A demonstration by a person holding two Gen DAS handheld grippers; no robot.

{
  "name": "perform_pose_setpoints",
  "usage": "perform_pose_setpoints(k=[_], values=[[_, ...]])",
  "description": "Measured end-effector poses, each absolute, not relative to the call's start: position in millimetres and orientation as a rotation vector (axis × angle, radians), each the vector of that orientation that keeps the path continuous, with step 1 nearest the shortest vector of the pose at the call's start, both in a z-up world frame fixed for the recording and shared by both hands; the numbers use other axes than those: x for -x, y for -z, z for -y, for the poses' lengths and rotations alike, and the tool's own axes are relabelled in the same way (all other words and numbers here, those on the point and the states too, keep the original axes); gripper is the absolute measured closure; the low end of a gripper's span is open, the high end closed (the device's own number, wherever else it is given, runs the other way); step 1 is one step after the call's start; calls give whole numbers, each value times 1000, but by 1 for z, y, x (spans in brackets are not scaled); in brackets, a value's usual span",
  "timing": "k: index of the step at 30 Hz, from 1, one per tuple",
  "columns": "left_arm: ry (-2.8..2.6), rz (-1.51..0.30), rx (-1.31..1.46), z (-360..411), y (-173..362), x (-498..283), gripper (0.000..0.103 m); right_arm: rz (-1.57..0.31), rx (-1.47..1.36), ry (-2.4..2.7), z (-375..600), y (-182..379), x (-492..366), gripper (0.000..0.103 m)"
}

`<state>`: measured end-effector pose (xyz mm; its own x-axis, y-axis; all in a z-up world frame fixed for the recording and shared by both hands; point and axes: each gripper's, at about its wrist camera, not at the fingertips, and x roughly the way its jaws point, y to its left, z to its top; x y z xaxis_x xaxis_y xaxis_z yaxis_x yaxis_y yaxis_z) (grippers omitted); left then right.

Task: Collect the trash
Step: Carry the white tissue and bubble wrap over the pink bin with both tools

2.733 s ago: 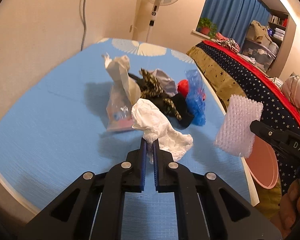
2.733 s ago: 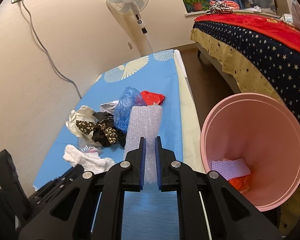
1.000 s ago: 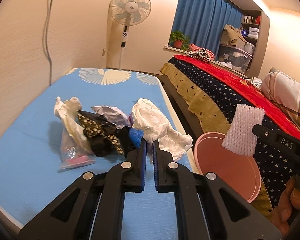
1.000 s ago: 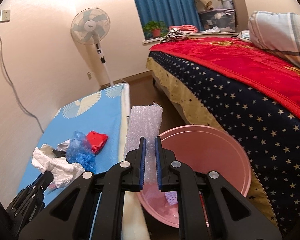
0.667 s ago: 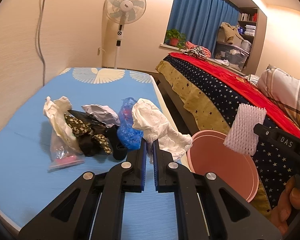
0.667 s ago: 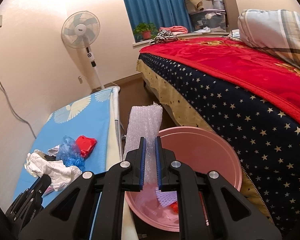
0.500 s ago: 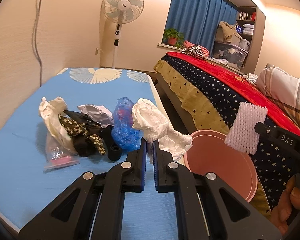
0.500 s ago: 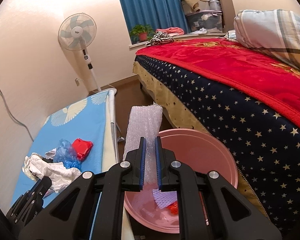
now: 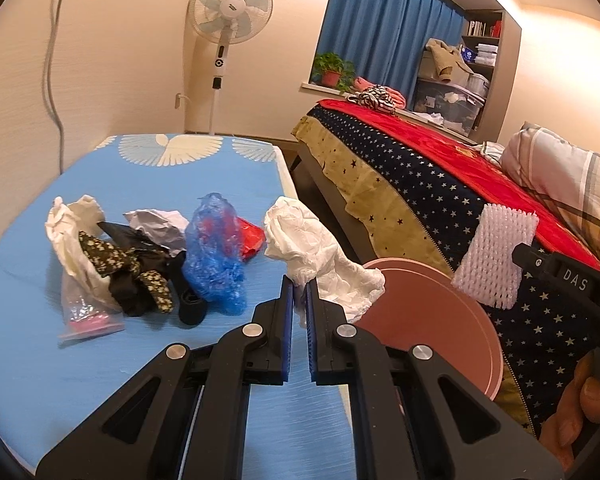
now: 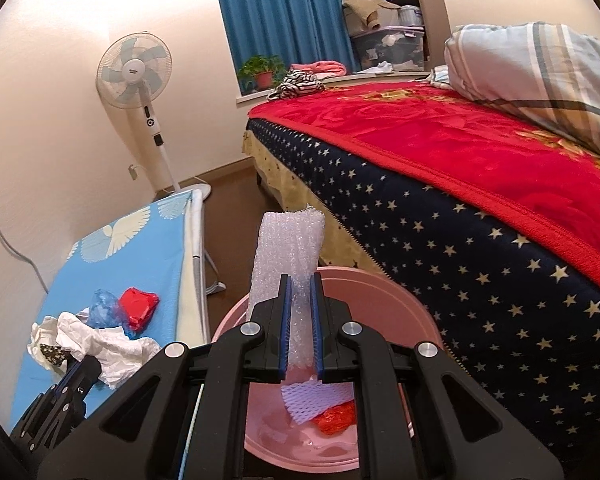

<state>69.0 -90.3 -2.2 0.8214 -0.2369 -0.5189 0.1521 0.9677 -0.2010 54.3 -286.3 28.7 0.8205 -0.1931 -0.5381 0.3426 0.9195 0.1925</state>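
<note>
The right gripper (image 10: 299, 320) clamps a white bubble-wrap sheet (image 10: 288, 248) above the round pink plastic bin (image 10: 396, 300), which already holds scraps. The left gripper (image 9: 296, 304) pinches crumpled white paper (image 9: 316, 252). More trash waits near the blue mat's (image 9: 40, 340) bin-side edge.

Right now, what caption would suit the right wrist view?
Right tongs clamp a strip of bubble wrap above the pink bin, beside a starry bed.

pink bin (image 10: 384, 292) floor partly hidden, contents perhaps netting
</note>
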Motion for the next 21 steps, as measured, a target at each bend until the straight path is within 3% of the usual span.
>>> perform_pose_setpoints(k=[21], values=[[270, -581, 165, 111, 3, -75, 97, -536, -257, 395, 298, -33, -49, 93]])
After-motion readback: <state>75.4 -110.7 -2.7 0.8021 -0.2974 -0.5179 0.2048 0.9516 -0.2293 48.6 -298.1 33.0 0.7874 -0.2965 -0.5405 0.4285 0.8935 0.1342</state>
